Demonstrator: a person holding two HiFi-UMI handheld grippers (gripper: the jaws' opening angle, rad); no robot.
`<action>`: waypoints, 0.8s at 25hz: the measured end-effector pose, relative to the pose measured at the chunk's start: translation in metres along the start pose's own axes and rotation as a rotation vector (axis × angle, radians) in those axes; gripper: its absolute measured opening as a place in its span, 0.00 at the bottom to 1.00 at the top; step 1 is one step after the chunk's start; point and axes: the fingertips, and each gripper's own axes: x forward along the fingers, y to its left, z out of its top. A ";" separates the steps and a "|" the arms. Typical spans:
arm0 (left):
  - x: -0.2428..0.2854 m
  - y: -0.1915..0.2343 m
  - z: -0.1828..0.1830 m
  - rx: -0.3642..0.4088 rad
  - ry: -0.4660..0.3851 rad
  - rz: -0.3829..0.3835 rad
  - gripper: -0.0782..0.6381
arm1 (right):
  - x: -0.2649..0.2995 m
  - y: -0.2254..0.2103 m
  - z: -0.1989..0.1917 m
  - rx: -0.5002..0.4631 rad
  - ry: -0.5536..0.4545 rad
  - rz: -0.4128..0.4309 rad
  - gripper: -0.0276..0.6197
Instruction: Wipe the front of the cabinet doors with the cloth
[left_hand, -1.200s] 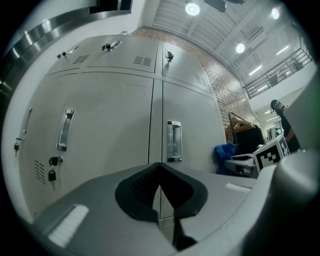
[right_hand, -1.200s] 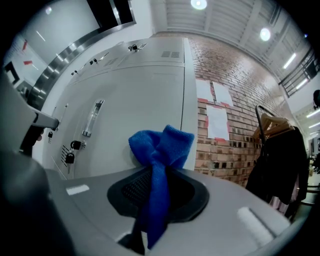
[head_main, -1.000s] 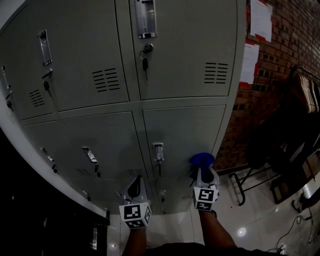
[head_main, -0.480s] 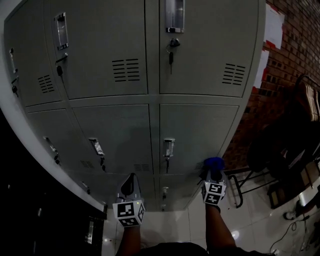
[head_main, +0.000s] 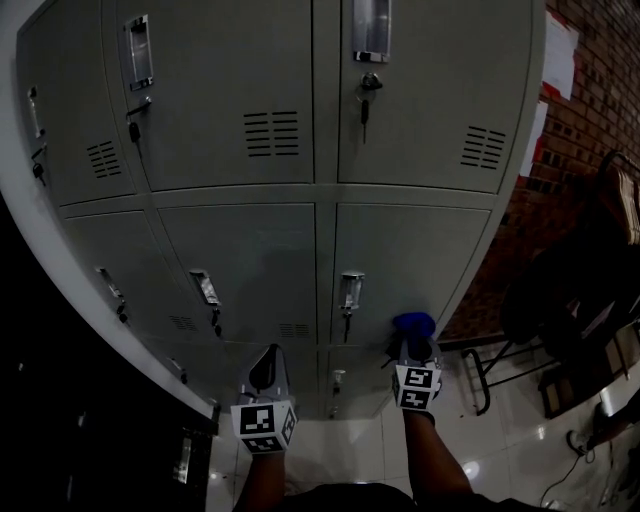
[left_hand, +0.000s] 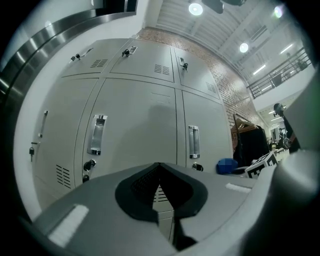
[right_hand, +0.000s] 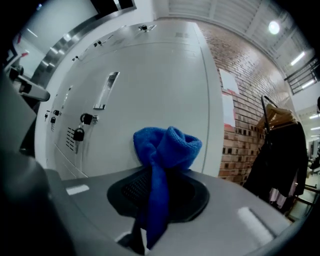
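Both forearms reach forward from the bottom edge of the head view, side by side and apart. The left forearm carries the left gripper, its marker cube facing the camera. Its jaws are closed tip to tip with nothing between them. The right forearm carries the right gripper, whose jaws are clamped on a bunched blue cloth that bulges out past the tips.

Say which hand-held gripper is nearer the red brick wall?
Right. The right hand-held gripper, gripping blue cloth, is by the grey cabinet's end beside the red brick wall; the left hand-held gripper is one door further away.
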 end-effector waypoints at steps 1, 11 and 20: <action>-0.001 0.002 0.000 0.002 0.000 0.000 0.12 | 0.001 0.010 0.001 -0.012 -0.001 0.016 0.15; -0.025 0.036 0.008 0.013 -0.017 0.047 0.12 | 0.005 0.097 0.007 -0.056 0.004 0.161 0.15; -0.047 0.060 0.016 0.026 -0.028 0.080 0.12 | 0.008 0.155 0.026 -0.047 -0.019 0.245 0.15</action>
